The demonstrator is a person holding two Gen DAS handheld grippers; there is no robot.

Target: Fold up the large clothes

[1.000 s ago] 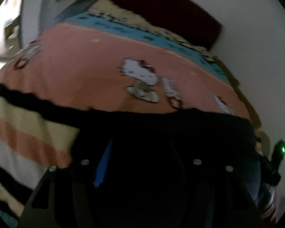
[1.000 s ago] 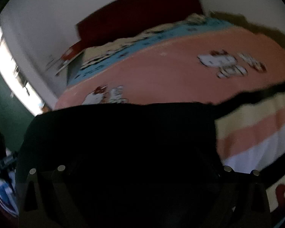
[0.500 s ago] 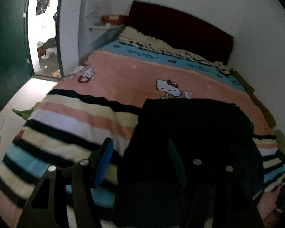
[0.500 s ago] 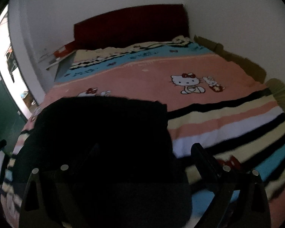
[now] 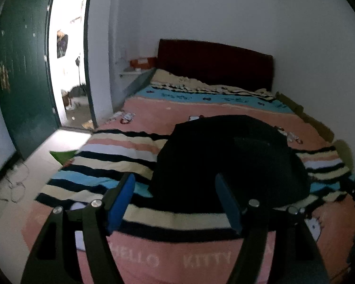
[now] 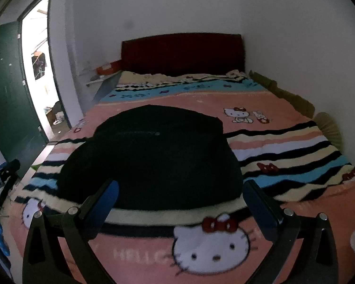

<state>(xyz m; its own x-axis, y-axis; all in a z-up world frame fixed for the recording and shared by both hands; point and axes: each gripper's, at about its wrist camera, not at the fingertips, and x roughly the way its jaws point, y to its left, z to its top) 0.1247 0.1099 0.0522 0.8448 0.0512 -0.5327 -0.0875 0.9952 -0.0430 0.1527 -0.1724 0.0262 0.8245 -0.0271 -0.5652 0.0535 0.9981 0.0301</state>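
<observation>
A large black garment [image 5: 229, 161] [image 6: 153, 156] lies folded into a compact dark heap on the striped part of the bed blanket. My left gripper [image 5: 175, 184] hovers over the bed's near end, its jaws opening, blue pads apart and nothing between them. My right gripper [image 6: 179, 189] is also held back from the garment, jaws opening wide, with nothing held. Both grippers stand clear of the cloth.
The bed [image 6: 284, 127] carries a pink cartoon-cat blanket with black, cream and blue stripes. A dark red headboard [image 6: 182, 52] stands against the far wall. A green door [image 5: 23, 75] stands open at the left, with a small shelf [image 5: 135, 71] beside the bed.
Both grippers have let go of the black garment and pulled back and up from it. The garment, which filled the lower frames, now lies folded on the bed farther away.
</observation>
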